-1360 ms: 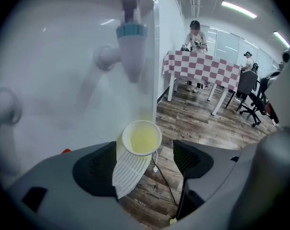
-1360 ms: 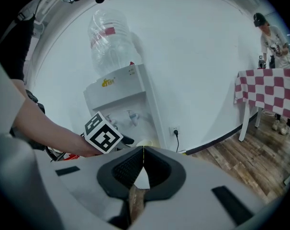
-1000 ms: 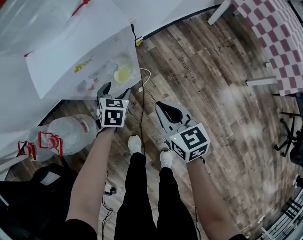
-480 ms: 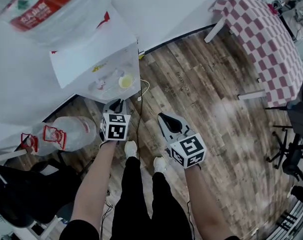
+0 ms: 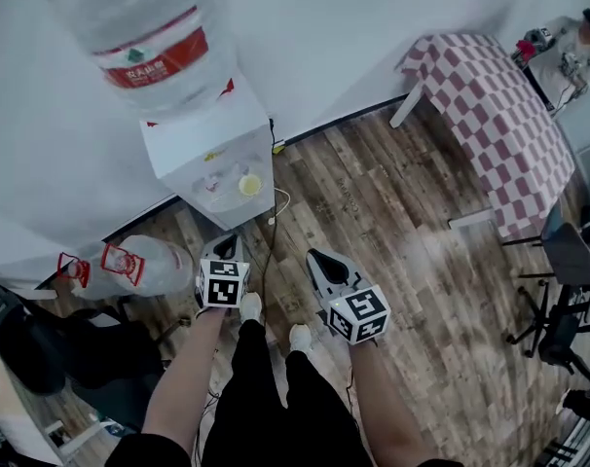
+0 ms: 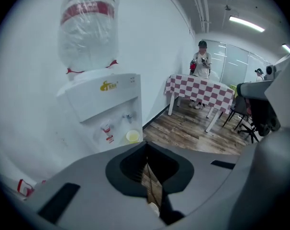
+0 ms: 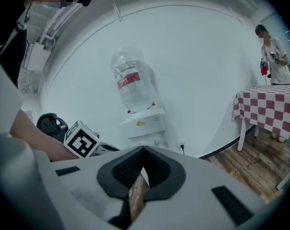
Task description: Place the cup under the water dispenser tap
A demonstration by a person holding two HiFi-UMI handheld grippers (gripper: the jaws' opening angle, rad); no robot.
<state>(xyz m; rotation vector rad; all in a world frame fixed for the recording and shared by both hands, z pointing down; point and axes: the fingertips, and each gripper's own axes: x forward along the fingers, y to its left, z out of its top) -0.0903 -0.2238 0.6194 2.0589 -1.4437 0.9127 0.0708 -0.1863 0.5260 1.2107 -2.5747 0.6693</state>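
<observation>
Forearms bare, both stretched forward at the lower middle of the head view, side by side above my shoes. My left gripper (image 5: 227,246) points up the frame toward the water dispenser (image 5: 202,144), tipped down at the floor. Its jaws have just been closing and now meet with nothing between them, only a thin slit of floor showing in the left gripper view. My right gripper (image 5: 314,256) lies just right of it, angled to the upper left and nearer level; its jaws are also pressed together and empty.

The yellow cup (image 5: 249,185) stands in the dispenser's recess below the taps, well apart from both grippers.

The upturned bottle (image 5: 149,42) on top wears a red label with white print too small for me to read. A yellow logo (image 6: 108,85) on the dispenser's front is likewise illegible. The spare bottle (image 5: 139,266) lying at the left of the frame carries red labels, unreadable too.
</observation>
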